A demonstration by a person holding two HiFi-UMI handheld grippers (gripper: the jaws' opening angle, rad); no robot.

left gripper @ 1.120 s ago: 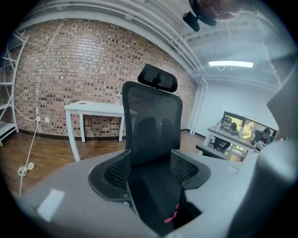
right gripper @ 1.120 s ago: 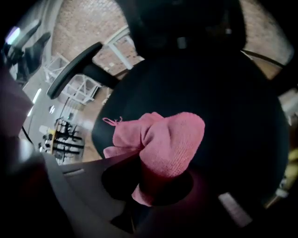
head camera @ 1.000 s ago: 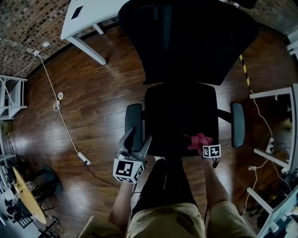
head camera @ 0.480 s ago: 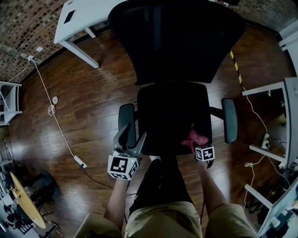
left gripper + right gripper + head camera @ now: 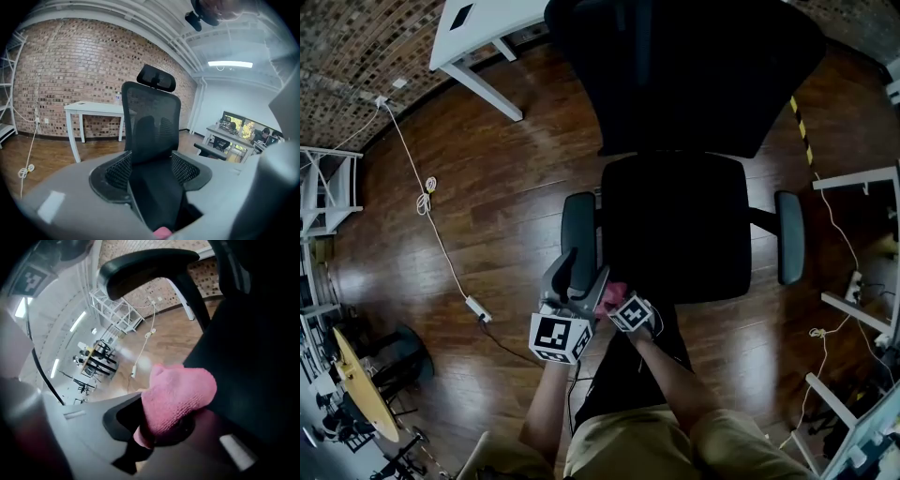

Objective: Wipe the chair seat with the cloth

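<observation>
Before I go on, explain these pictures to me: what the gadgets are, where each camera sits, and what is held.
No robot here: a person stands over a black chair with a hand-held two-jaw gripper in each hand. The head view comes from a camera on the person's head, looking down. The other two come from cameras riding on the grippers, looking along their jaws. The left gripper is open and holds nothing, close to an armrest. The right gripper is shut on a pink cloth at the seat's near left corner.
</observation>
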